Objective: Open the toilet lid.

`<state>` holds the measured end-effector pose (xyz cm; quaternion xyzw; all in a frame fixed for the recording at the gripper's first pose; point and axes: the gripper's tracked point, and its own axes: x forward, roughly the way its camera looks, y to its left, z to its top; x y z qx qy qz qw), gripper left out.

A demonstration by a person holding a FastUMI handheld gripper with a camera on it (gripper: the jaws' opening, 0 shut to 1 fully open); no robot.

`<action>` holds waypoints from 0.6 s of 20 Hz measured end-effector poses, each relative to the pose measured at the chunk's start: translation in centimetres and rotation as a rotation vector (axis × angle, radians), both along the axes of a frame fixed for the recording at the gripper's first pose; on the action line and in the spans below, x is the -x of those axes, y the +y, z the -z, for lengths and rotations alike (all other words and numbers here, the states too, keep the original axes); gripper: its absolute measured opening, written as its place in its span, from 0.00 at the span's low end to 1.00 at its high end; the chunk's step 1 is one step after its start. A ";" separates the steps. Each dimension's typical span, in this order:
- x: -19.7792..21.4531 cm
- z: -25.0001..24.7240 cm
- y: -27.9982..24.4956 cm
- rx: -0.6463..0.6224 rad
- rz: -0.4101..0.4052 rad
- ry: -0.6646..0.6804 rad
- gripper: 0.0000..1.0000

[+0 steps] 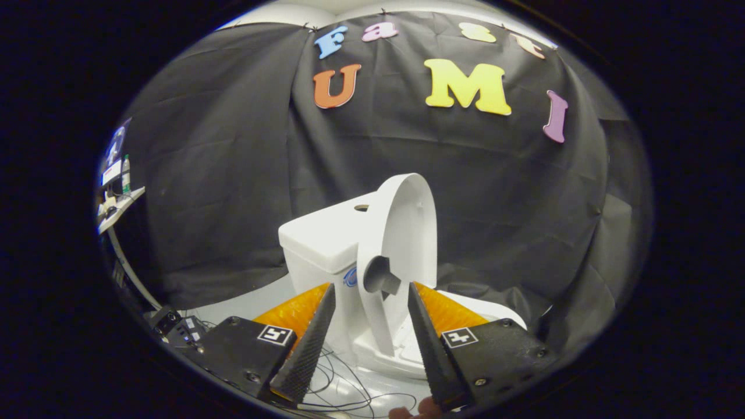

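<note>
1. I hold the claw [371, 326] with its two fingers spread well apart and nothing pinched between them. I judge the gap is there because the lid no longer needs holding.

2. The toilet lid [401, 244] stands raised, close to upright, just ahead of the fingers and framed in the gap between them. It leans back toward the tank [320, 238] behind it, which I take to be why it stays up unaided. I cannot tell whether it actually touches the tank.

3. With the lid up like this, the opening looks done or nearly done to me. What remains is to back away without nudging it forward.

4. The lid is a smooth, glossy white shell, oval in outline with a shallow dished underside and a rounded rim. A dark round recess sits low on it near the hinge end.

5. The tank is a white, boxy block with softened corners and a flat top carrying a small round hole, likely for a flush button.

6. The bowl [407, 349] beneath is white and glazed-looking too, with the seat rim curving off behind the right finger.

7. The inner faces of the fingers [308, 349] are finely ridged, a texture meant for grip on slick plastic.

8. Thin dark cables [343, 396] trail loosely over the pale floor [256, 302] below the fingers.
</note>
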<state>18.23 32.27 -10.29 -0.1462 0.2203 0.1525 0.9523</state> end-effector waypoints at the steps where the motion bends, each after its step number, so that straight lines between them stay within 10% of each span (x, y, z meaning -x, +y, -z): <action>1: 0.9 -0.3 -1.1 0.003 0.003 -0.022 0.79; 12: 8.6 -5.0 -13.2 -0.055 0.078 -0.200 0.79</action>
